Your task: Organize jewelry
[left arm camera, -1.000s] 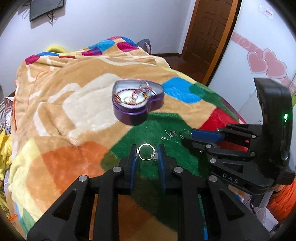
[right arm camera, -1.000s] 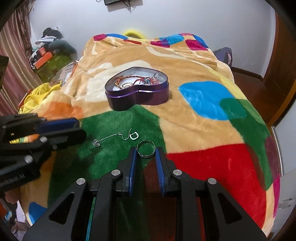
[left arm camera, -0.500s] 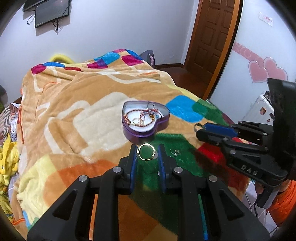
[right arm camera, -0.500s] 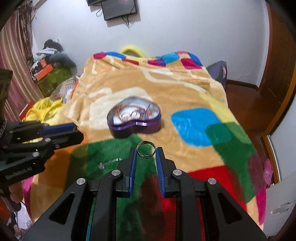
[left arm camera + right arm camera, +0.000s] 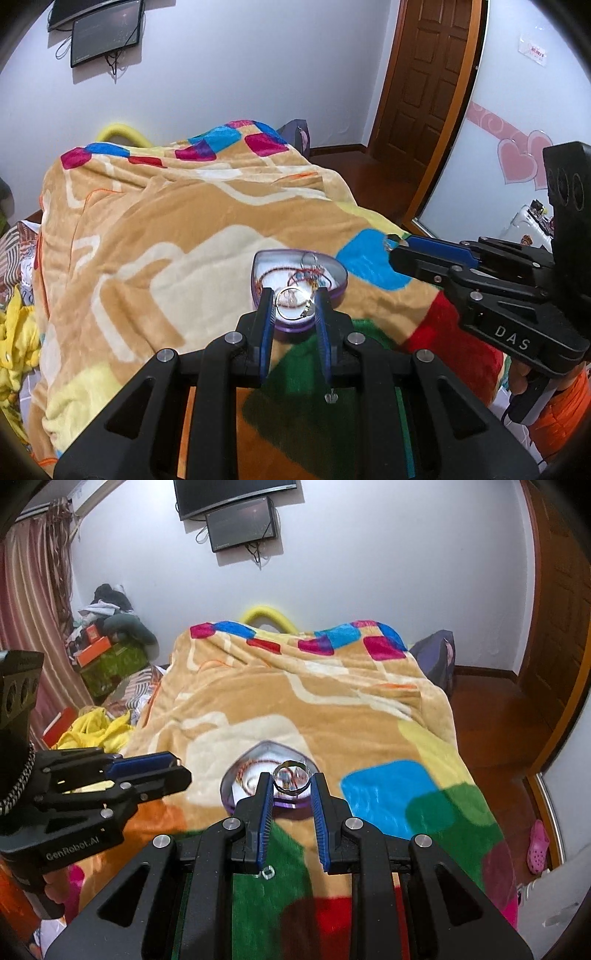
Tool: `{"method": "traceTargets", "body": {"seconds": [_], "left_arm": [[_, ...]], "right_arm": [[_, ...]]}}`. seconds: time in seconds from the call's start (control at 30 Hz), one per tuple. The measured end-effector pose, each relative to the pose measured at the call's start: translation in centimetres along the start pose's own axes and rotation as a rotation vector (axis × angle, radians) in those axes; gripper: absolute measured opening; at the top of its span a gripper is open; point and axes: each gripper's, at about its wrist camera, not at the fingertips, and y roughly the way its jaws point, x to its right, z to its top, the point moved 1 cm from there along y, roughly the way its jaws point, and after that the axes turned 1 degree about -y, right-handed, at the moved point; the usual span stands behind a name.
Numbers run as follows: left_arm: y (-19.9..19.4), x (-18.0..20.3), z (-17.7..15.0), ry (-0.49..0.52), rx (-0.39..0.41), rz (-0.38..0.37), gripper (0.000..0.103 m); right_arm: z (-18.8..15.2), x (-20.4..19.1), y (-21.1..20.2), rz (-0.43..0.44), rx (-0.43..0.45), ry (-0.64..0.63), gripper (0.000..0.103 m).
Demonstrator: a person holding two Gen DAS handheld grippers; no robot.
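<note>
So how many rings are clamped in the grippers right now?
2. A thin ring with a stone sits in the left gripper; a wide plain band sits in the right gripper. More may lie hidden in the heart tin.

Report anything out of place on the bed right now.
One small silver piece lies loose on the green patch of the blanket, outside the heart-shaped tin that holds the other jewelry. The left gripper holds a thin ring and the right gripper a band ring, both near the tin.
</note>
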Motion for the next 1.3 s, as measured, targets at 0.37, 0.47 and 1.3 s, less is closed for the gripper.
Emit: {"method": "traceTargets", "body": {"seconds": [0.37, 0.47, 1.3], "left_arm": [[2.9, -1.5, 1.3, -0.03, -0.024, -0.034, 0.02], [4.0, -1.7, 1.4, -0.031, -0.042, -0.042, 0.02], [5.4, -1.9, 2.4, -0.024, -0.073, -0.046, 0.021]], "right_arm": [[0.1, 0.0, 4.3, 0.038, -0.074, -0.013, 0.019], [-0.2, 0.0, 5.4, 0.055, -0.109, -0.02, 0.019], [-0.3, -0.1, 7.1, 0.04, -0.195, -0.061, 0.025]]}}
